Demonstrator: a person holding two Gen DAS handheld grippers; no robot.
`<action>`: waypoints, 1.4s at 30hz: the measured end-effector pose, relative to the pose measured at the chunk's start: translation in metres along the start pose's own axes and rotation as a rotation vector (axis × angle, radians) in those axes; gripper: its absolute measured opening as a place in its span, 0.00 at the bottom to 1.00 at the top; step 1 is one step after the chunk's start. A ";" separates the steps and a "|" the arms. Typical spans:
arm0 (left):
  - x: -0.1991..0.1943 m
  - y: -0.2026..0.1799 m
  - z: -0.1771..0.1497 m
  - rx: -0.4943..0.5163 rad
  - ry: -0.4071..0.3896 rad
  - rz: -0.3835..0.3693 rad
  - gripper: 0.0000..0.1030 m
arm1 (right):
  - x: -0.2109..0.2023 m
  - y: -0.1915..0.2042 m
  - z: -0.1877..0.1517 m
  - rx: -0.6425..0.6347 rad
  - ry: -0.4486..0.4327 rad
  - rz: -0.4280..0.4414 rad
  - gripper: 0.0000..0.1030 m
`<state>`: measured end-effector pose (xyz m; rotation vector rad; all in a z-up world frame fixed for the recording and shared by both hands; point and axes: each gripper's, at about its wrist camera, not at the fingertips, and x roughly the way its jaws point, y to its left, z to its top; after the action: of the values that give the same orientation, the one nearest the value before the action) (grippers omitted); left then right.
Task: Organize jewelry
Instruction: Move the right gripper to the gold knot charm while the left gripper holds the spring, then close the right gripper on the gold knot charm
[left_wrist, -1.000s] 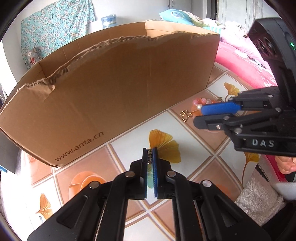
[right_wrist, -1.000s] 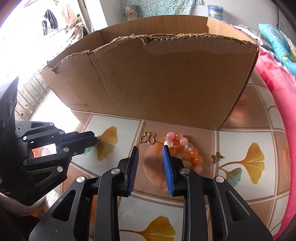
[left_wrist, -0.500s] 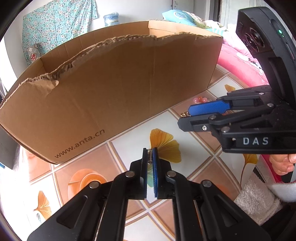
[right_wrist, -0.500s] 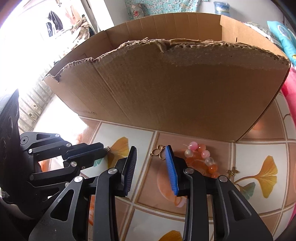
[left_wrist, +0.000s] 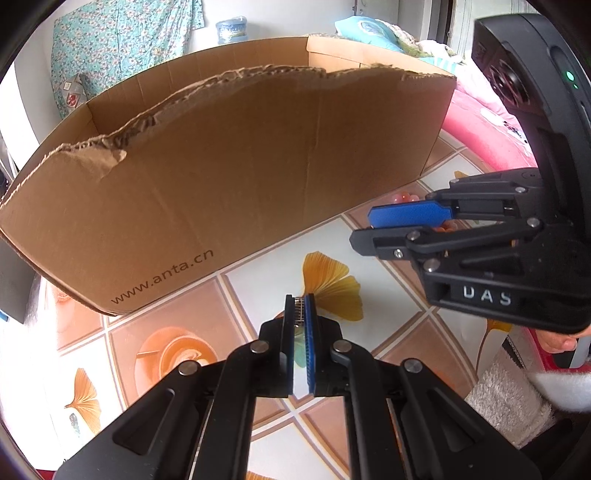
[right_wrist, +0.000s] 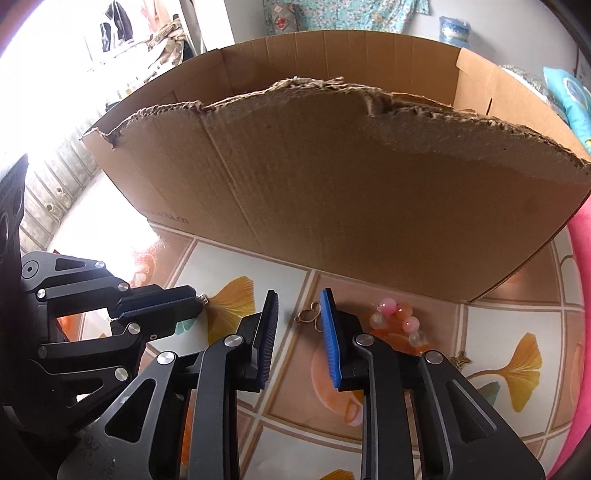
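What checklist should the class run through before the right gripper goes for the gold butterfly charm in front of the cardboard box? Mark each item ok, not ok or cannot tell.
1. Right gripper open: ok, jaws clearly apart.
2. Gold butterfly charm lined up with the gap: ok, though close to the blue pad.
3. Bead bracelet outside the jaws: ok, it lies to the right.
4. Left gripper secure: ok, shut on a small metal piece.
5. Left gripper out of the path: cannot tell, it sits close alongside.
6. Cardboard box contents: cannot tell, the wall hides them.

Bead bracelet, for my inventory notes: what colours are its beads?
Pink, orange and milky-clear beads, best seen from the right wrist.
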<state>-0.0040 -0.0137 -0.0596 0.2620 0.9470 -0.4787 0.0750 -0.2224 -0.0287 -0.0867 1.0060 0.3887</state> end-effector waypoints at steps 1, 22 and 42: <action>-0.001 0.002 0.000 0.000 0.000 -0.001 0.04 | -0.001 0.001 0.000 -0.001 0.004 0.005 0.21; -0.006 0.008 -0.011 -0.008 -0.027 -0.020 0.04 | -0.024 0.011 -0.044 -0.149 0.015 -0.007 0.28; -0.007 0.005 -0.011 0.000 -0.027 0.002 0.04 | -0.006 0.011 -0.037 -0.243 0.044 0.001 0.17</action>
<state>-0.0120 -0.0028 -0.0601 0.2556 0.9202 -0.4795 0.0389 -0.2233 -0.0428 -0.3153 0.9983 0.5105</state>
